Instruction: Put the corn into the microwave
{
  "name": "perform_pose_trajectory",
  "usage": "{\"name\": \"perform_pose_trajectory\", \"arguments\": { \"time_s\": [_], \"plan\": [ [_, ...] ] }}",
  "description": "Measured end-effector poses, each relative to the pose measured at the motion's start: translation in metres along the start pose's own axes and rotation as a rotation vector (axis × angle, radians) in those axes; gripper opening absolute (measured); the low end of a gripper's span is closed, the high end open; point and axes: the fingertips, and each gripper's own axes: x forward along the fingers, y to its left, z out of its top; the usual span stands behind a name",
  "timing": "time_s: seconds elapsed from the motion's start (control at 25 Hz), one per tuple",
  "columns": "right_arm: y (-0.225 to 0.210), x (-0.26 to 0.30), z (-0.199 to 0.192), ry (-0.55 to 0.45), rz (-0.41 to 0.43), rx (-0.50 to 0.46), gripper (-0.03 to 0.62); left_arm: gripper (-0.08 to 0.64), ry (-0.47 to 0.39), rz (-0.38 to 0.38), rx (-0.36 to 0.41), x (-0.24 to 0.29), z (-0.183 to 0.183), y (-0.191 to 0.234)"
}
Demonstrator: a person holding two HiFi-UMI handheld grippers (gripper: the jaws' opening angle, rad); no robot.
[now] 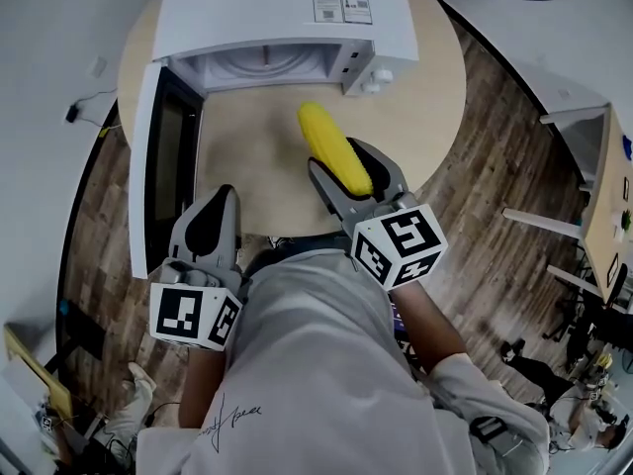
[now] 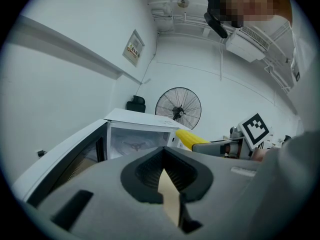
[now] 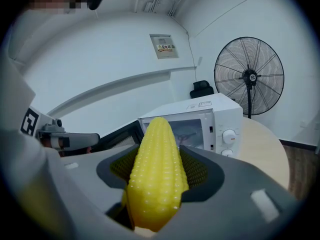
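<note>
Right gripper (image 3: 159, 149): we see its two jaws clamped on the corn (image 3: 156, 184), one ribbed dark pad (image 3: 197, 166) pressed to each flank. The cob lies lengthwise in the grip. Its blunt base sits deep between the jaws and its tapered tip projects past the fingertips toward the microwave (image 1: 287, 8). The corn is bright yellow, glossy and moulded in even rows of small rounded kernels. We place it in the air above the table (image 1: 425, 97), just in front of the open cavity (image 1: 267, 67) and not yet inside.

Left gripper (image 2: 163, 151): we read its jaws as closed tip to tip with nothing between them. Only a narrow wedge of pale table surface shows behind the meeting pads. It is held low at the near edge of the table, beside the open door (image 1: 158, 166).

Both grippers have smooth grey shells and dark grooved pads. Each carries a white marker cube (image 1: 399, 247) printed with black squares.

The microwave is a smooth white box with two round knobs (image 3: 229, 136) on its right panel. Its dark-windowed door is swung fully out to the left. The table is round with a pale wood-grain top. Around it we note a dark plank floor (image 1: 495, 236), a black pedestal fan (image 3: 248, 76) and plain white walls.
</note>
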Motion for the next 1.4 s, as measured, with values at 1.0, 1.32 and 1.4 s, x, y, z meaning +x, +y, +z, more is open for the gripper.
{"name": "perform_pose_trajectory", "arguments": {
  "time_s": [1.0, 1.32, 1.4],
  "plan": [
    [-0.027, 0.081, -0.021, 0.082, 0.009, 0.004, 0.264, -0.008, 0.036, 0.054, -0.043, 0.017, -0.008, 0.024],
    [-0.039, 0.108, -0.026, 0.108, 0.003, 0.008, 0.264, -0.008, 0.036, 0.082, -0.047, 0.019, -0.005, 0.034],
    [-0.043, 0.115, -0.027, 0.114, 0.007, 0.017, 0.264, -0.008, 0.037, 0.089, -0.05, 0.02, -0.006, 0.035]
  ]
}}
